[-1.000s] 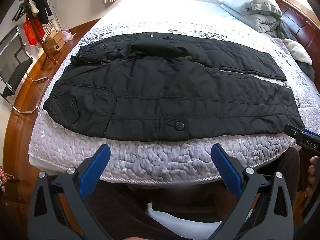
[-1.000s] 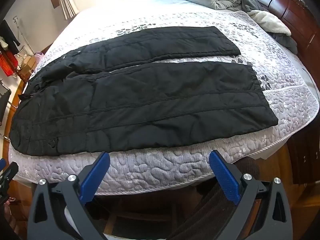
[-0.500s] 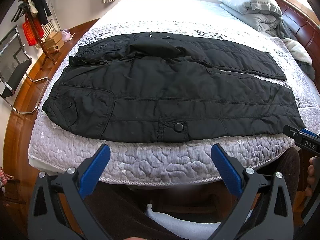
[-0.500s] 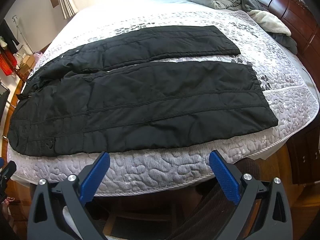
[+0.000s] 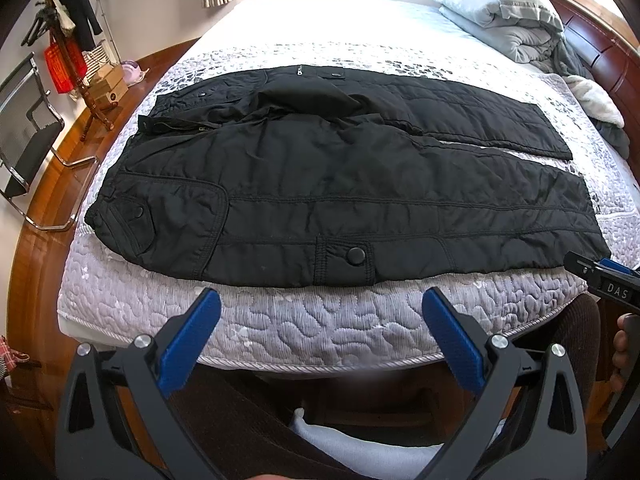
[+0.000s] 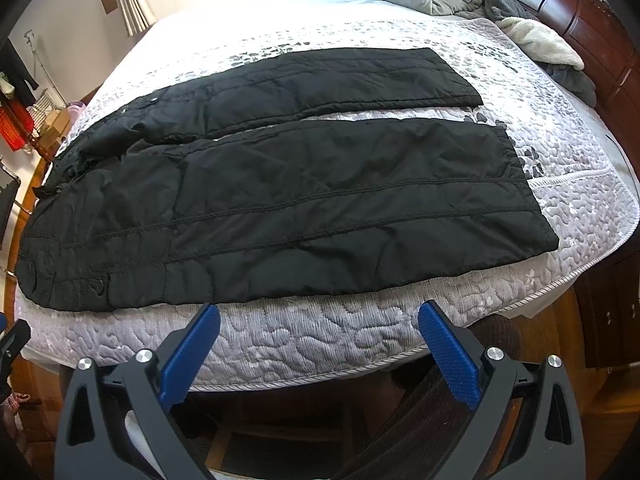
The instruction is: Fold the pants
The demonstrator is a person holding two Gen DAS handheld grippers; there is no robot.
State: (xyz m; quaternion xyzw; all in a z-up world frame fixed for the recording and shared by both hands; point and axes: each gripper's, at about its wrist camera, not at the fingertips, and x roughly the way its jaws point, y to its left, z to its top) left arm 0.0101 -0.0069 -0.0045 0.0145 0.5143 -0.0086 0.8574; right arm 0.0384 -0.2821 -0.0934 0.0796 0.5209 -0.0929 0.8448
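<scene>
STEP: pre-grasp | left claw (image 5: pixel 320 336), right claw (image 6: pixel 318 338): both agape, empty | pants (image 5: pixel 340 200) flat on bed (image 5: pixel 320 320) | ADVICE: pinch near edge, fold evenly.

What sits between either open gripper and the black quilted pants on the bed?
Nothing visible. Only bare grey quilted bedspread separates the left gripper and right gripper from the near edge of the black quilted pants.

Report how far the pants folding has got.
Done: the black pants lie spread flat on the quilted bed cover, legs apart, waist on the left. In hand: nothing; the left gripper and right gripper are both open, short of the near edge. Left: every fold; no leg is laid over the other yet.
</scene>
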